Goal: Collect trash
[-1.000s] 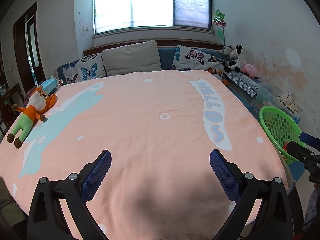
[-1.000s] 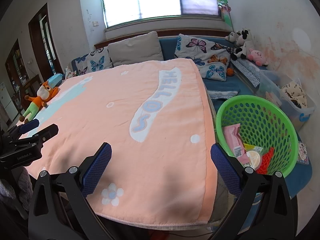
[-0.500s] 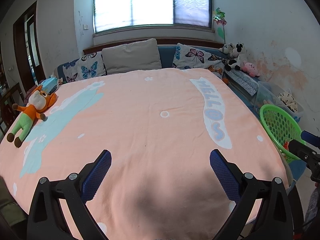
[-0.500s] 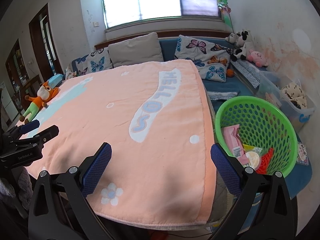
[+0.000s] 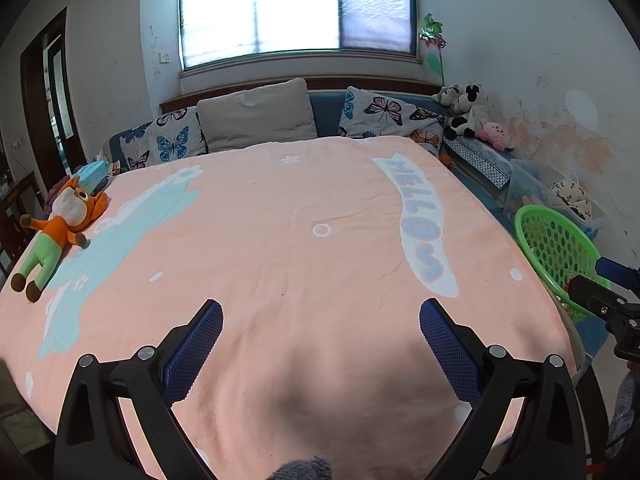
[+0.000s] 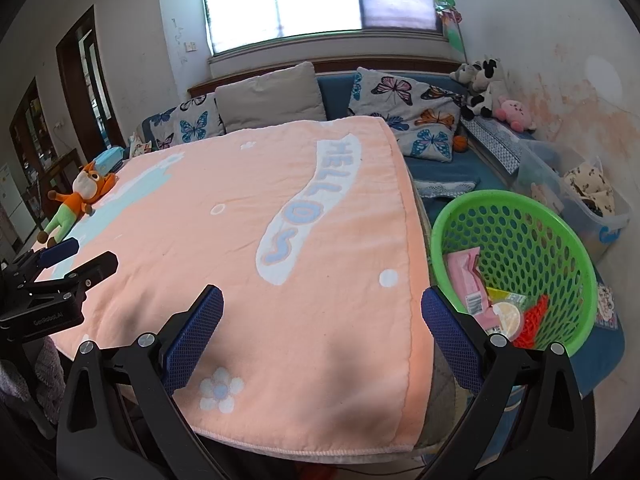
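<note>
A green perforated basket (image 6: 560,216) stands to the right of the bed, also in the left wrist view (image 5: 536,220). Inside lie a pink wrapper (image 6: 466,276), a round yellow-lidded cup (image 6: 508,314) and a red piece (image 6: 534,320). My right gripper (image 6: 322,308) is open and empty above the front right corner of the peach blanket (image 6: 240,240). My left gripper (image 5: 320,320) is open and empty above the blanket's front middle (image 5: 280,240). Each gripper shows in the other's view: the left one (image 6: 76,258), the right one (image 5: 600,280).
An orange and green plush toy (image 5: 56,228) lies at the blanket's left edge. Pillows (image 5: 256,116) line the headboard. Soft toys (image 5: 468,116) and a clear storage box (image 6: 592,200) stand along the right wall. A blue tissue pack (image 5: 94,172) lies at the far left.
Both grippers have drifted slightly; the views shift a little. Both stay open and empty.
</note>
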`<state>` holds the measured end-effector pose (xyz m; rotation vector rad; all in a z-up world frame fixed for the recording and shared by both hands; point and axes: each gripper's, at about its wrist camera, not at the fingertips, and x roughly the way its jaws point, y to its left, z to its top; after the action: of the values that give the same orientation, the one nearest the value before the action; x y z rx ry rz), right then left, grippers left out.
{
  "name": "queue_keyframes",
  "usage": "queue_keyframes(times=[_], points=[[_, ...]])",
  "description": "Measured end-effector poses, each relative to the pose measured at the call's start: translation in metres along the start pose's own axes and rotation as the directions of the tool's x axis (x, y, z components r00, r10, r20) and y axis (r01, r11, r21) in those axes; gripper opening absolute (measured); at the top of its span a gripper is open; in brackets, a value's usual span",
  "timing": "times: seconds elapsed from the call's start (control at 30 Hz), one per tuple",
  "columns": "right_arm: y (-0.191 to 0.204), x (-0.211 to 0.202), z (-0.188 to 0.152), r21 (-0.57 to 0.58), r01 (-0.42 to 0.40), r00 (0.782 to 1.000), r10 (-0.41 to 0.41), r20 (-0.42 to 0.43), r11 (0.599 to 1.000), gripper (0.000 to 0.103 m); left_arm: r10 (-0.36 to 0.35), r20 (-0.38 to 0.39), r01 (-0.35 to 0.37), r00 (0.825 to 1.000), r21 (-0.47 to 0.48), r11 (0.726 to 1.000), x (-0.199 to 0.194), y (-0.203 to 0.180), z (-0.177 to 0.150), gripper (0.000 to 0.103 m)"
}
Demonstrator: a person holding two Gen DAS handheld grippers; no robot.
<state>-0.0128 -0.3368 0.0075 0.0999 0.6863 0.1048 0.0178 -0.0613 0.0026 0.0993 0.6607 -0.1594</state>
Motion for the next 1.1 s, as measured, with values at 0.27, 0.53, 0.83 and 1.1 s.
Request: queue_keyframes(times=[0.27,0.53,0.83,1.1], points=[[-0.0025,0.0017,0.0003,-0.001,-0.006,1.000,0.006,0.000,1.000,0.098,-0.034,0.004,0.034,0.999,0.020,0.999,-0.0012,-0.0066,0.0010,0.096],[-0.0037,0.0025,-0.0008,0.002,-0.007,1.000,0.007,-0.003,1.000,0.098,-0.046,-0.010,0.046,0.999,0.010,0.999,0.0029,-0.0059,0.0025,0.096],[-0.0034,0.0044,-0.0015,-0.002,-0.010,1.000,0.010,-0.007,1.000,0.098,-0.027,0.005,0.026,1.000,0.029,0.999,0.0020,-0.0095,0.0010,0.096],[-0.0048,0.0058,-0.0022,0.002,-0.006,1.000,0.007,-0.009,1.000,0.098,-0.031,0.002,0.030,1.000,0.023,0.999,0.0046,-0.0091,0.0029,0.096]])
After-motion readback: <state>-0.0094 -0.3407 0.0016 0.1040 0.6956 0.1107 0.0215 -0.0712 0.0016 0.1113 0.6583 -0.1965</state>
